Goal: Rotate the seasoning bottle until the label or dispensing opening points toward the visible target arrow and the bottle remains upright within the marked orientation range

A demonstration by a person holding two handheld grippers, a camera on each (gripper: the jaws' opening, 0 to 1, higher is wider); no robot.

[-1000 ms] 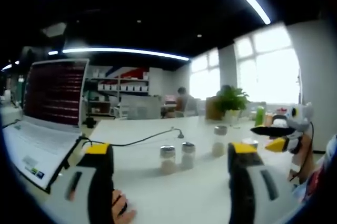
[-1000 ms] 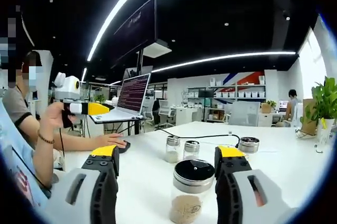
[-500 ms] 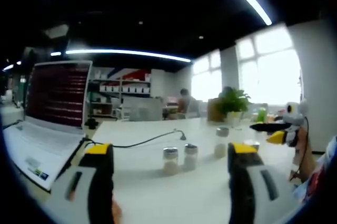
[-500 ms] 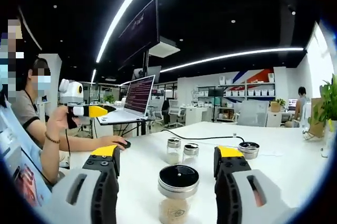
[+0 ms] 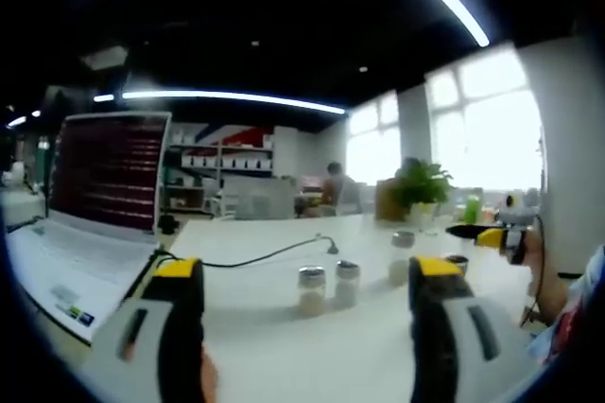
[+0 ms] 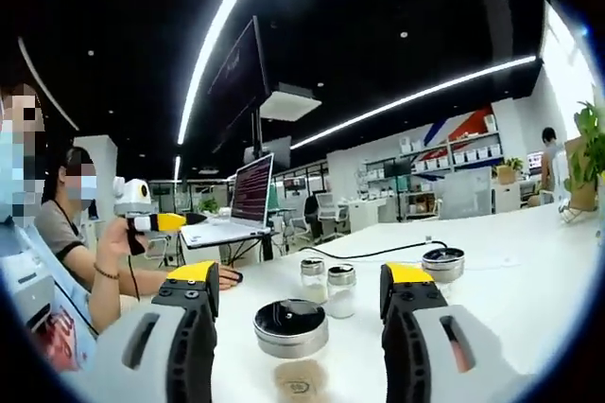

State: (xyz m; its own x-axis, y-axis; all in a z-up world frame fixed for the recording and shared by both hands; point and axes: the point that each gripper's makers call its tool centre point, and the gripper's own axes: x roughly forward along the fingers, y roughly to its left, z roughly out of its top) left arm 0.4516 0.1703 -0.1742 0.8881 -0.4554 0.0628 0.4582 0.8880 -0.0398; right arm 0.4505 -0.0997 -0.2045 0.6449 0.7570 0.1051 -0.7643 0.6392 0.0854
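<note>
Left gripper view: left hand-held gripper (image 5: 302,294) is released, jaws wide apart, nothing between them, raised above the white tabletop (image 5: 265,356). Well ahead stand two small shakers (image 5: 328,286) side by side, a third jar (image 5: 401,257) further right. Laptop (image 5: 90,204) at far left, black cable (image 5: 246,256) running from it. The other gripper's yellow tip shows at right edge. Against a second ago, the shakers sit a little further right in frame: camera shift, not the jars.

Right gripper view: right hand-held gripper (image 6: 298,294) released, jaws wide. The seasoning bottle (image 6: 292,344) stands upright on the tabletop, near and low between the jaws, untouched; a second ago its cap sat higher in frame and more glass showed. No arrow visible.

Judgement: glass body, metal cap — rigid, smooth, likely slippery, light, tippable. Grip the body below the cap, squarely.
</note>
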